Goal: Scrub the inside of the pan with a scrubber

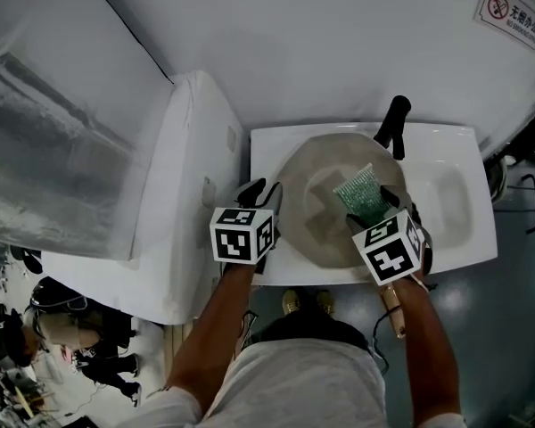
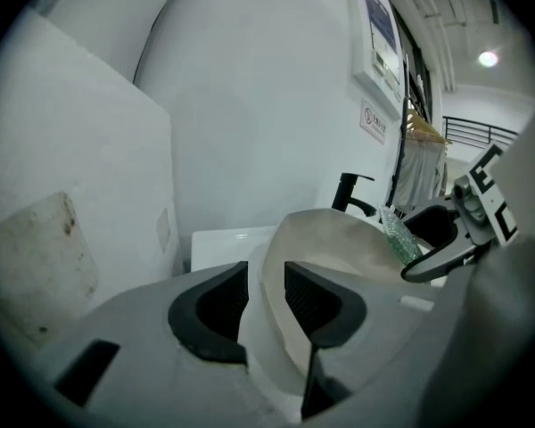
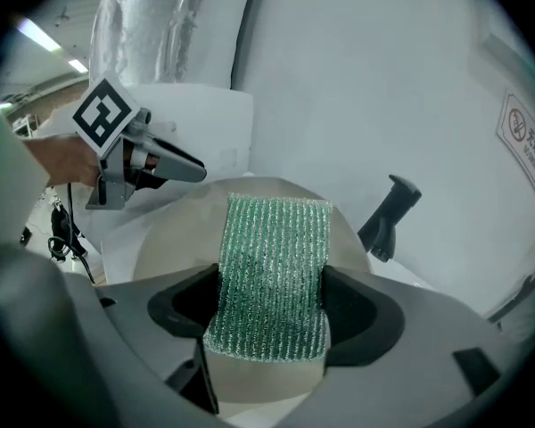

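A beige-grey pan lies tilted in the white sink. My left gripper is at the pan's left rim. In the left gripper view its jaws stand open astride the rim, with a gap on the left side. My right gripper is over the pan's right half, shut on a green mesh scrubber. In the right gripper view the scrubber stands up between the pads, above the pan's inside.
A black tap rises at the sink's back edge, just behind the pan. A white cabinet adjoins the sink's left side, and a plastic-wrapped block lies beyond it. A white wall with a sign is behind the sink.
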Demonstrator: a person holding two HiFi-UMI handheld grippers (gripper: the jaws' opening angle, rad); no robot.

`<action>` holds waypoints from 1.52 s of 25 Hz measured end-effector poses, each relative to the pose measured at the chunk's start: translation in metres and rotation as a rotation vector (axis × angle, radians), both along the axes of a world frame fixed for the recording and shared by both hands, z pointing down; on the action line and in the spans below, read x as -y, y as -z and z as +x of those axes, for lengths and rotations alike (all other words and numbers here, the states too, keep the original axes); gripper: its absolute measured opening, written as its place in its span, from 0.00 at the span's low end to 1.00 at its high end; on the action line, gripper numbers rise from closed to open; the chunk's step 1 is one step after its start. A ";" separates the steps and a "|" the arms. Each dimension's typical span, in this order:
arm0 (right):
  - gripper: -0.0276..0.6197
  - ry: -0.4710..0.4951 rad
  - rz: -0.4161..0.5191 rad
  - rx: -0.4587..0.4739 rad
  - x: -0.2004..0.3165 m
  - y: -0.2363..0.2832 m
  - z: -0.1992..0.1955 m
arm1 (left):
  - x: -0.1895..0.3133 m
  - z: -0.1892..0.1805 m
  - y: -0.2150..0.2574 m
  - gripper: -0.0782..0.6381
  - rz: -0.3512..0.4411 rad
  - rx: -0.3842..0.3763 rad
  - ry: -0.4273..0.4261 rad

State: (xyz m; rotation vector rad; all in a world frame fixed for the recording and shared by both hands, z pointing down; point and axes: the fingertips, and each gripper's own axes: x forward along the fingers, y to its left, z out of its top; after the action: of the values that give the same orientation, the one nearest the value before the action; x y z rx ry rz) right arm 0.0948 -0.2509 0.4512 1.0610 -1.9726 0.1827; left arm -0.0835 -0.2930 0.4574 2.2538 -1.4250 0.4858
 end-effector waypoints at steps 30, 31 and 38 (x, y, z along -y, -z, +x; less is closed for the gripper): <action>0.59 0.150 0.528 0.756 -0.027 0.223 -0.049 | -0.064 0.033 0.242 0.17 0.678 -0.295 -0.184; 0.59 0.161 0.542 0.773 -0.029 0.228 -0.050 | -0.066 0.035 0.245 0.16 0.686 -0.298 -0.189; 0.59 0.194 0.603 0.859 -0.041 0.243 -0.050 | -0.070 0.044 0.250 0.13 0.716 -0.297 -0.203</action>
State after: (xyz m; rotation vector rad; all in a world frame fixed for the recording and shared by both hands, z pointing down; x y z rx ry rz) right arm 0.0450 -0.2096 0.2084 1.2732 -3.0171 -0.0988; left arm -0.0391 -0.2225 0.2077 2.8765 -1.3524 -0.3653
